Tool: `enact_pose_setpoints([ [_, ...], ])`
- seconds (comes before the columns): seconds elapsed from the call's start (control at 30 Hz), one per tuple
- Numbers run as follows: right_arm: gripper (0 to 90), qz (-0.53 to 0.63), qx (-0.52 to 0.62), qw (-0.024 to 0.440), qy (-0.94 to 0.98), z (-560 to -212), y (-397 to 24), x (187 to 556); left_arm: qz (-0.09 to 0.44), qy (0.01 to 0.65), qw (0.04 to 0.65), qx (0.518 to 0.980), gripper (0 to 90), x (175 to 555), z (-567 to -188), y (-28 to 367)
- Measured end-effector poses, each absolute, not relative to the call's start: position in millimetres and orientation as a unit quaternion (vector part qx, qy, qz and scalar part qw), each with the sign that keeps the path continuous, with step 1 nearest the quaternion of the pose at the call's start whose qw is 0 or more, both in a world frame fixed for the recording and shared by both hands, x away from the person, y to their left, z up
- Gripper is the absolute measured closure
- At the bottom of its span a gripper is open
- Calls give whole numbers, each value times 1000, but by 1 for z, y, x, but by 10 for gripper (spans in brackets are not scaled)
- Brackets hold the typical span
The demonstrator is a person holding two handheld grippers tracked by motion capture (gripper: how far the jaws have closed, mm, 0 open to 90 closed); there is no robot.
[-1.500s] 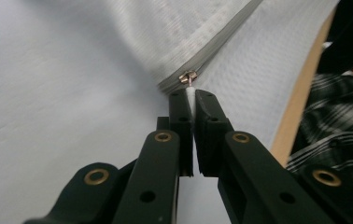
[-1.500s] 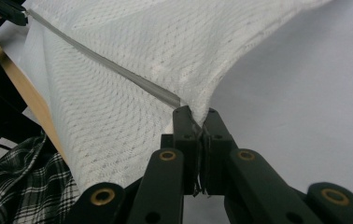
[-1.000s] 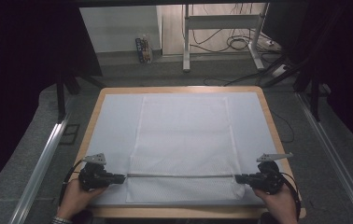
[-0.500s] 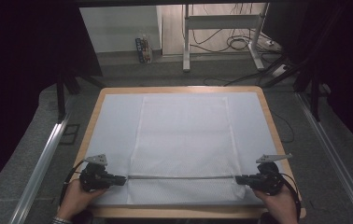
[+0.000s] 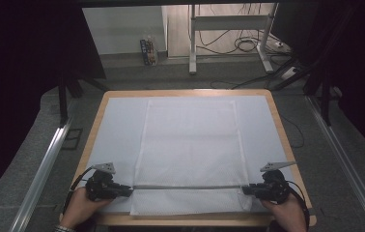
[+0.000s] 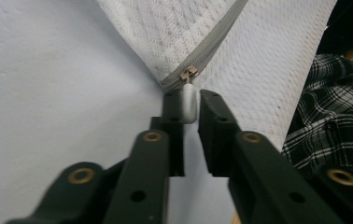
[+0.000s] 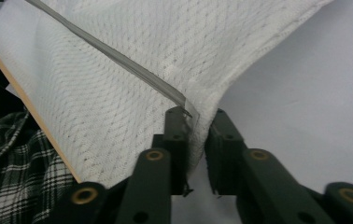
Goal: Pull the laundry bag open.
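A white mesh bag lies flat on the table, with a grey zipper running across near its front edge. My left gripper is at the zipper's left end. Its jaws have just been opening, and the silver zipper pull sits loosely between them, left gripper. My right gripper is at the zipper's right end. Its jaws have just been opening too, and the bag's corner hangs between them with a gap beside it, right gripper.
A white sheet covers the wooden table. A checked sleeve shows by the front edge. On the floor behind the table are metal frame legs and cables. Rails run along both sides.
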State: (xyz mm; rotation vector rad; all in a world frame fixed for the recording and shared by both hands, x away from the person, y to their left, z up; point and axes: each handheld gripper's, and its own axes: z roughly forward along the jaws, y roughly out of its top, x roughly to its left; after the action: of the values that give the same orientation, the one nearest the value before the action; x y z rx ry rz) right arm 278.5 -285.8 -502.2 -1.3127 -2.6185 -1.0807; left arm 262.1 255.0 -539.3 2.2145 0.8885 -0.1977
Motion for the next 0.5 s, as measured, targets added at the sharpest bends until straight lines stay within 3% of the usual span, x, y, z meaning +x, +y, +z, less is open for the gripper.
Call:
enact_pose_setpoints([
  [0.33, 470, -365, -433, -20, -824, -500, -295, 281, -24, 347, 374, 860, 373, 257, -537, 252],
  [0.5, 314, -368, -419, -53, -828, -498, -290, 281, 10, 348, 375, 859, 258, 256, -533, 249],
])
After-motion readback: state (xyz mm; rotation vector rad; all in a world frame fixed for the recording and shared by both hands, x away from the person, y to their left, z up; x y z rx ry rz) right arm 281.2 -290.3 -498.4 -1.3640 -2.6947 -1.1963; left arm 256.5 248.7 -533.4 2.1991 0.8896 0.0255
